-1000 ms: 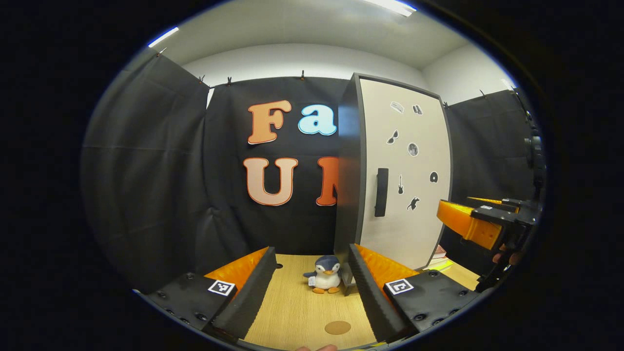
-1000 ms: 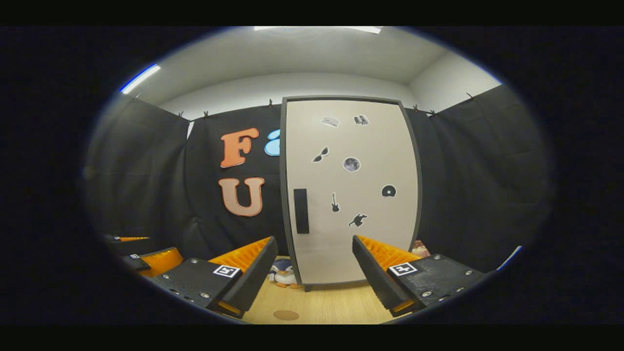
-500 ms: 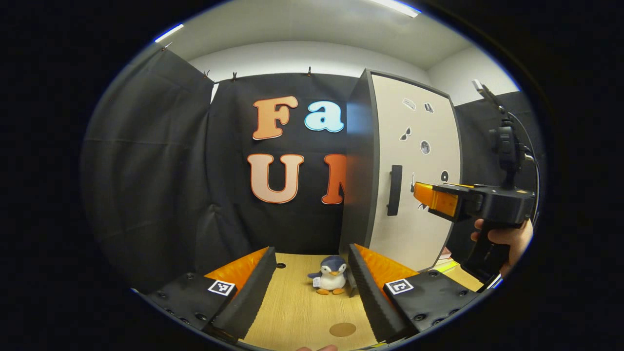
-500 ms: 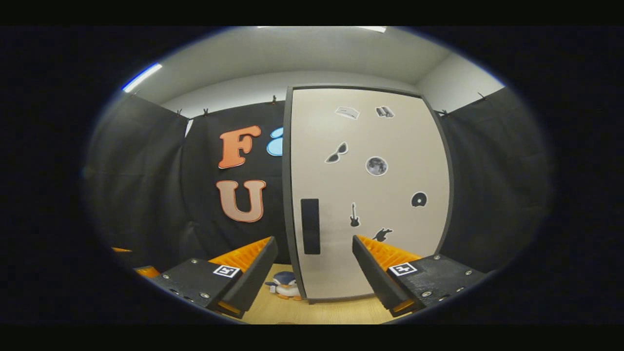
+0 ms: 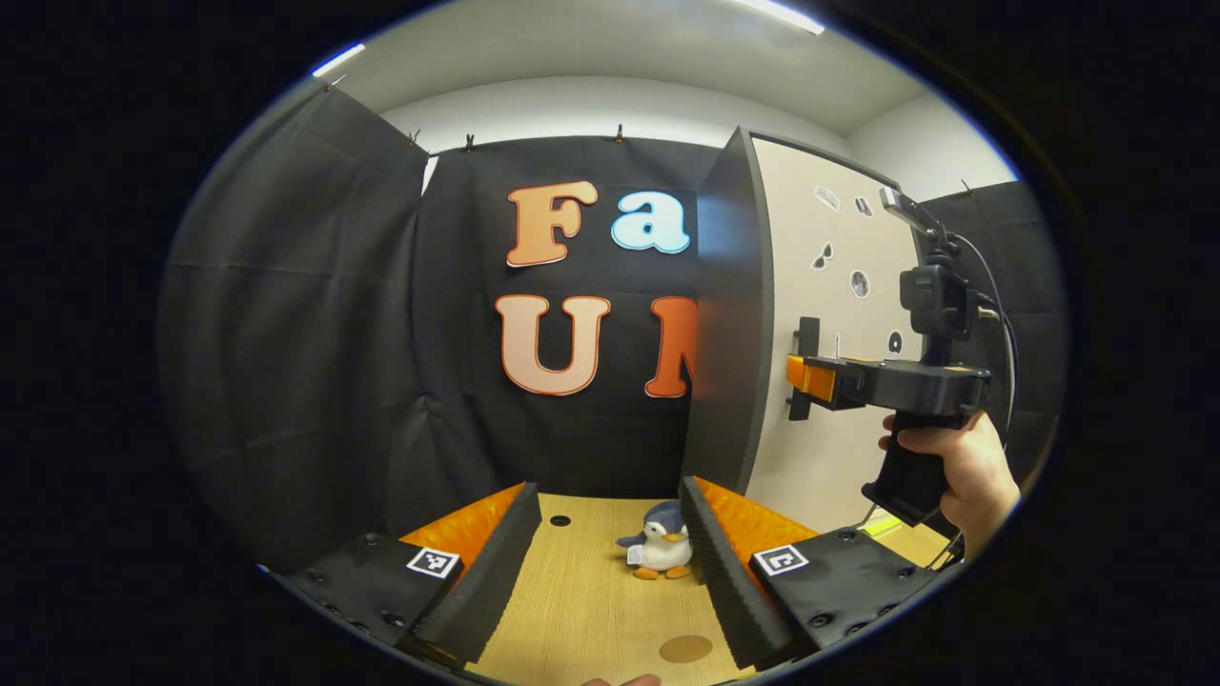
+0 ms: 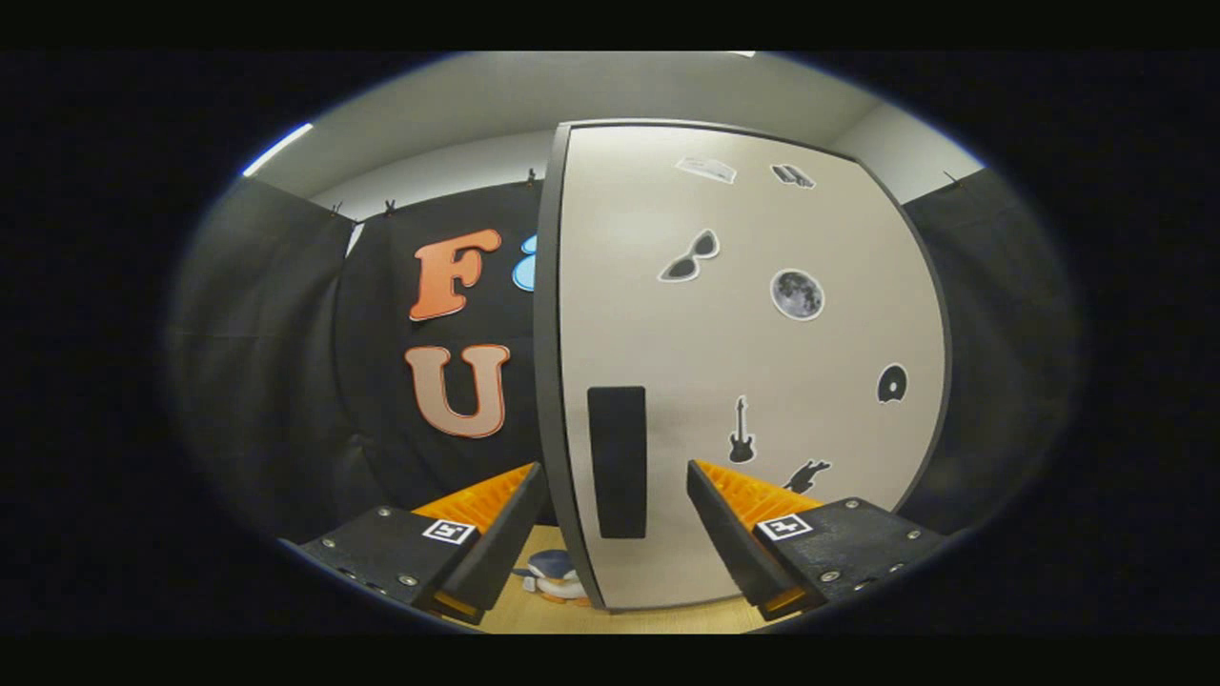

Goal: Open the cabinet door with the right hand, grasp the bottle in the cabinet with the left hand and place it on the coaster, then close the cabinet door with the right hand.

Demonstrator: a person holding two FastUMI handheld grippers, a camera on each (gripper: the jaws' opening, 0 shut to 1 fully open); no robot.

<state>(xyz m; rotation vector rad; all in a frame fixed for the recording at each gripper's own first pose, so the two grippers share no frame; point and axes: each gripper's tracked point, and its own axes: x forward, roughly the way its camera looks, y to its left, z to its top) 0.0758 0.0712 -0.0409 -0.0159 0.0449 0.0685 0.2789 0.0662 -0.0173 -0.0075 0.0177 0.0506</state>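
The cabinet door (image 6: pixel 743 381) was seen closed, its pale front dotted with small stickers. The dark upright handle (image 6: pixel 619 461) was fixed near the door's left edge. In the right gripper view, the right gripper (image 6: pixel 615 519) was held just in front of the handle with its jaws spread wide, one finger to each side of the handle, neither touching it. In the left gripper view, the same gripper was seen at the door, gripped by a hand (image 5: pixel 953 467), its tips level with the handle.

The left gripper (image 5: pixel 610 562) was held low over the wooden table (image 5: pixel 581 610), left of the cabinet (image 5: pixel 729 314), fingers parted and nothing between them. A toy penguin (image 5: pixel 658 554) stood on the table by the cabinet's lower left corner. The round coaster (image 5: pixel 686 649) lay on the table nearer than the penguin. The bottle could not be made out behind the closed door.
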